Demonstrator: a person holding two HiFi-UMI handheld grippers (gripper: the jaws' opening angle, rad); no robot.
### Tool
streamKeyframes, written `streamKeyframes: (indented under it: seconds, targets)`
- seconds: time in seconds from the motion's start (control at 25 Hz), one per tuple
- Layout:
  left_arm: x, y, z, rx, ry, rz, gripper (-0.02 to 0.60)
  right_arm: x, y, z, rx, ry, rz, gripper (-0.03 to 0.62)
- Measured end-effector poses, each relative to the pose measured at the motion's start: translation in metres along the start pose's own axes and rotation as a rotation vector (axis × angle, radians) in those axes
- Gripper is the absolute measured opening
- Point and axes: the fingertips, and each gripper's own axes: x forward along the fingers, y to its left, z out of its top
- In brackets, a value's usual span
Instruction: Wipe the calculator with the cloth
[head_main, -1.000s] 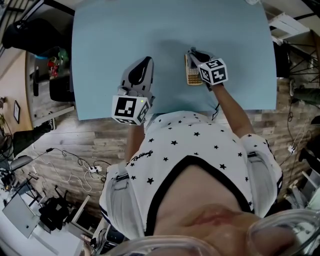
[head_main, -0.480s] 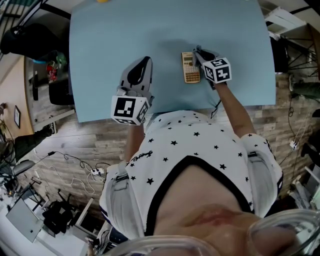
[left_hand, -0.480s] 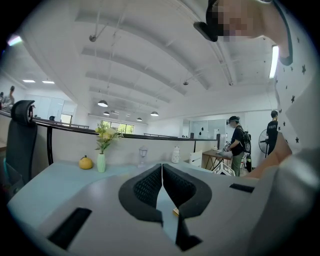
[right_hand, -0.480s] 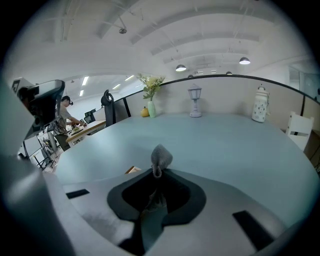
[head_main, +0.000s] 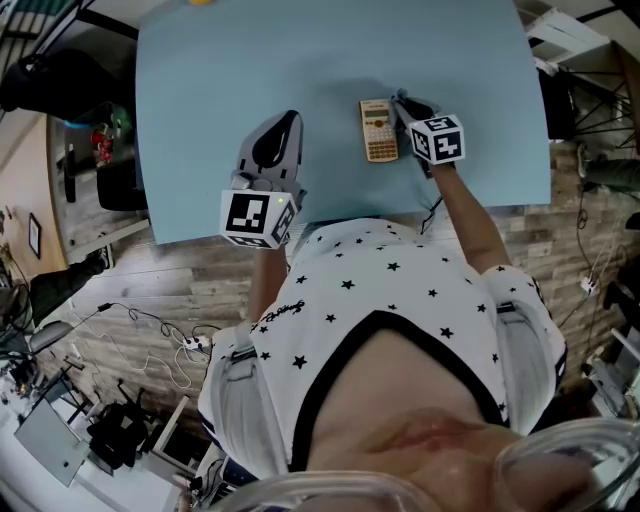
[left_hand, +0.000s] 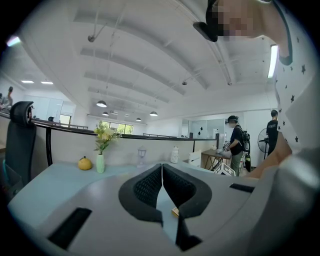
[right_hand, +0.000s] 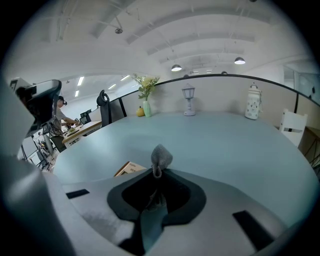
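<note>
A tan calculator (head_main: 378, 130) lies flat on the light blue table (head_main: 220, 90); one corner of it shows in the right gripper view (right_hand: 129, 168). My right gripper (head_main: 406, 106) is just right of the calculator, low over the table. It is shut on a small grey cloth (right_hand: 161, 156) that bunches up above the jaw tips. My left gripper (head_main: 284, 128) rests near the table's front edge, well left of the calculator. Its jaws touch at the tips with nothing between them (left_hand: 162, 169).
At the table's far edge stand a vase of flowers (left_hand: 101, 145), a yellow fruit (left_hand: 85, 163), a small lamp (right_hand: 188, 100) and a white jar (right_hand: 254, 102). A black chair (right_hand: 105, 102) is beyond the table. People stand at a desk (left_hand: 235, 142) in the background.
My right gripper, still holding the cloth, has slid right off the calculator, which now shows whole beside it. The left gripper has stayed where it was.
</note>
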Motion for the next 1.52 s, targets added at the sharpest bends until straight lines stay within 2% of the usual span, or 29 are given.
streamKeyframes:
  seconds: [0.36, 0.64, 1.0, 1.52]
  targets:
    - [-0.006, 0.004, 0.001, -0.001, -0.006, 0.011, 0.031, -0.002, 0.006, 0.009, 0.000, -0.030, 0.003, 0.044]
    - [-0.010, 0.000, -0.001, 0.001, -0.009, 0.012, 0.031, -0.003, 0.045, 0.022, -0.030, -0.072, 0.097, 0.044]
    - [-0.019, 0.002, -0.002, -0.004, -0.012, 0.030, 0.031, 0.011, 0.088, 0.009, -0.089, -0.026, 0.181, 0.043]
    - [-0.021, -0.001, -0.002, -0.005, -0.015, 0.026, 0.031, 0.010, 0.078, 0.003, -0.089, -0.019, 0.147, 0.043]
